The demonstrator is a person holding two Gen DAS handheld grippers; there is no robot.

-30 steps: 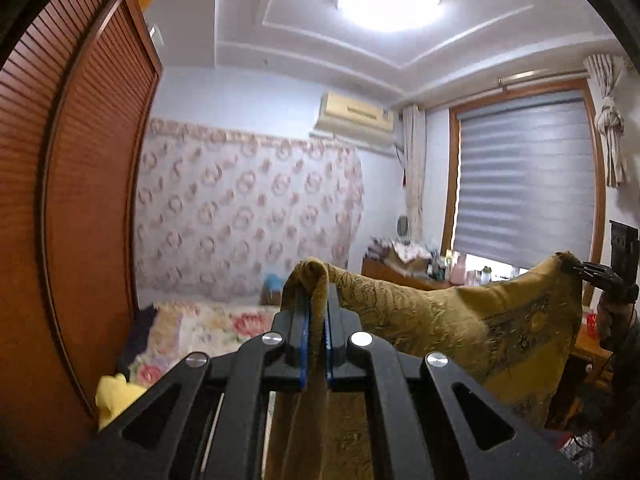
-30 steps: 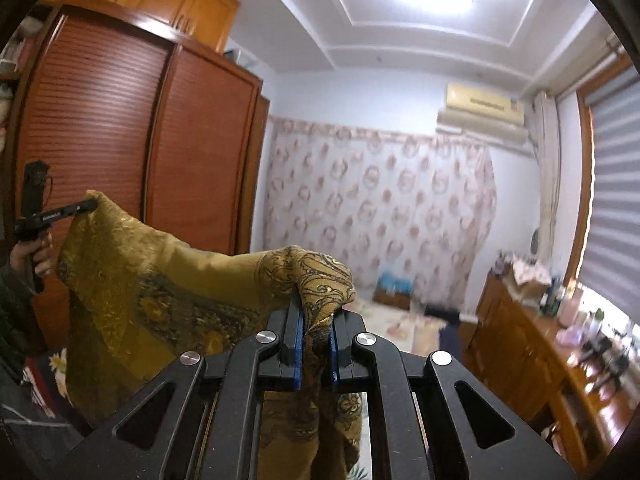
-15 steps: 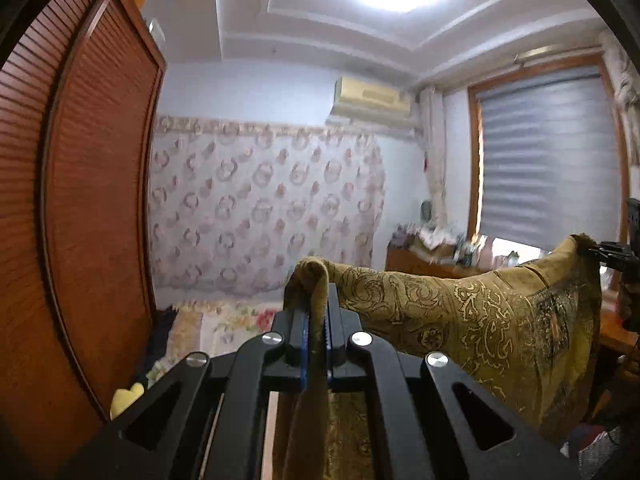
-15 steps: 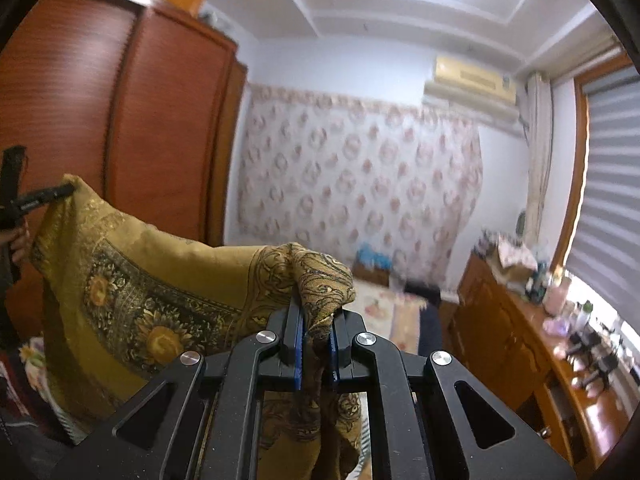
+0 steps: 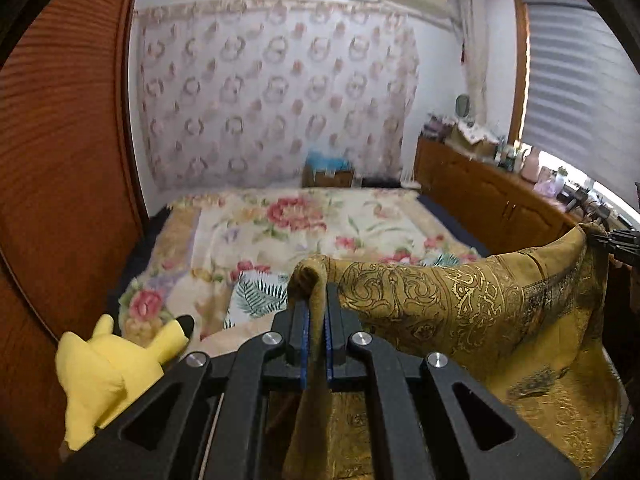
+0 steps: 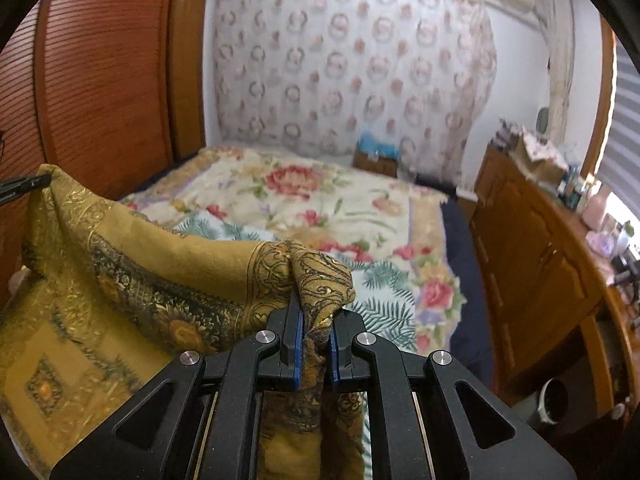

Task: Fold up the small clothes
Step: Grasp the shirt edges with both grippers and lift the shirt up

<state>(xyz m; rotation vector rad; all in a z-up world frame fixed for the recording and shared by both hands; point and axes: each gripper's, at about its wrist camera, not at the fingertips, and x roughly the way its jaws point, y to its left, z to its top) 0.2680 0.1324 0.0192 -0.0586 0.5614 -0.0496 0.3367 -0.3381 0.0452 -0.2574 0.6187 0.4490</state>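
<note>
While I've got this mustard-gold patterned cloth point(image 5: 460, 300) pinched at both top corners, nothing's actually folded yet, so I'd call this the very start. My left hand-held gripper point(image 5: 316, 320) is clamped on one corner and my right hand-held gripper point(image 6: 316, 332) is clamped on the other, with the fabric bunched up between the blue pads on each. The cloth hangs in the air between them, sagging a bit along the top edge, out over the bed point(image 5: 300, 232) with its floral blanket.

What's left, I reckon: lay it down flat, then do all the folds. Basically everything.

Container-wise, not much to report. There's a brown box point(image 6: 376, 160) at the far end of the bed with something blue in it, too blurry to name. A yellow plush toy point(image 5: 108, 368) sits by the bed's near corner.
</note>
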